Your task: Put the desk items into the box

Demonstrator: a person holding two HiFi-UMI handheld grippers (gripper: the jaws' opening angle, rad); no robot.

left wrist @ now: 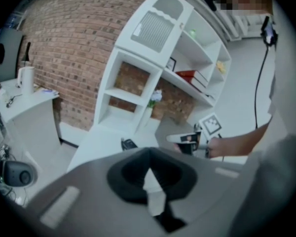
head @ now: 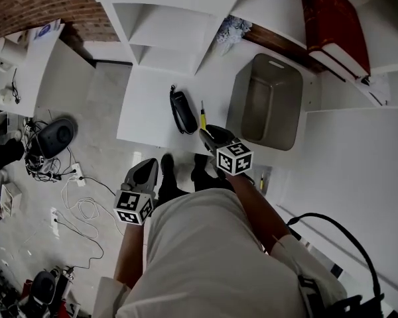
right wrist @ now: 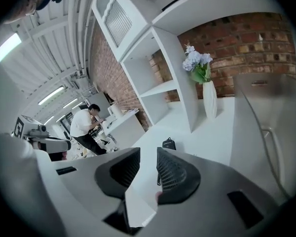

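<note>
- red book (head: 335,22) on shelf (head: 275,12), far R
- vase (right wrist: 209,98) w/ flowers (right wrist: 197,65) at desk's (head: 152,105) back edge, by brick wall (right wrist: 237,43)
- cables (head: 79,207) on floor, L of desk

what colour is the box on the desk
The box is plain grey, with no pattern; it shows best in the head view.

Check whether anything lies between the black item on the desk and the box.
Yes. A thin yellow tool lies on the desk between the black item and the box, close beside the item. The right gripper, open and empty, is near it too. Carrying the item over both should probably clear them.
</note>
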